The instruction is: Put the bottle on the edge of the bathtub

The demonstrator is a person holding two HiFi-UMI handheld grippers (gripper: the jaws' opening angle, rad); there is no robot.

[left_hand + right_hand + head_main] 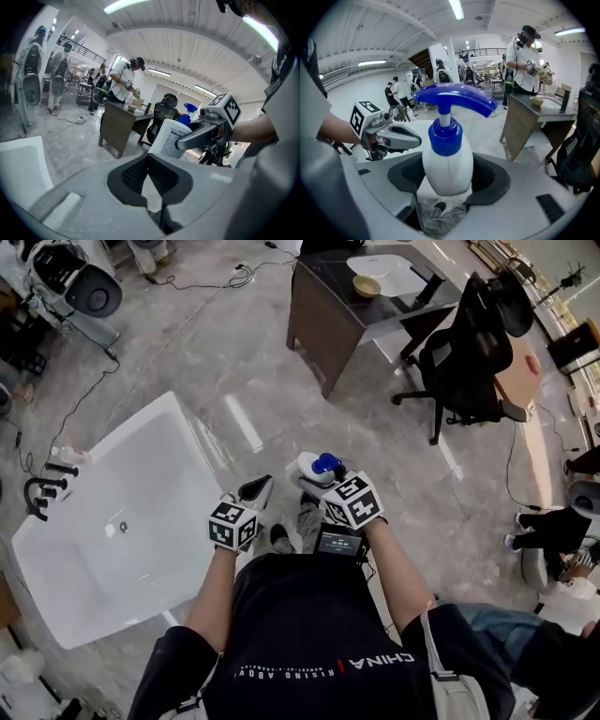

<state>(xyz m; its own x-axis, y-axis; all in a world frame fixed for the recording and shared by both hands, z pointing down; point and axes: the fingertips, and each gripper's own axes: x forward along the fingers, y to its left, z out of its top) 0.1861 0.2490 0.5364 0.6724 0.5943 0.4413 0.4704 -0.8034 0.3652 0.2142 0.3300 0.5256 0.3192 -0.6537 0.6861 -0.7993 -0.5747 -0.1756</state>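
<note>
Now, bottle (446,140) clamped in right gripper (449,180), left gripper (149,176) closed, empty, beside bathtub (141,484).

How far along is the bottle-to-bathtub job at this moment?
Done: the bottle is gripped between the fingers of the right gripper. In hand: it is held over the floor, right of the bathtub in the head view; the left gripper is shut and empty. Left: bring it to the tub's edge, set it down, let go.
</note>
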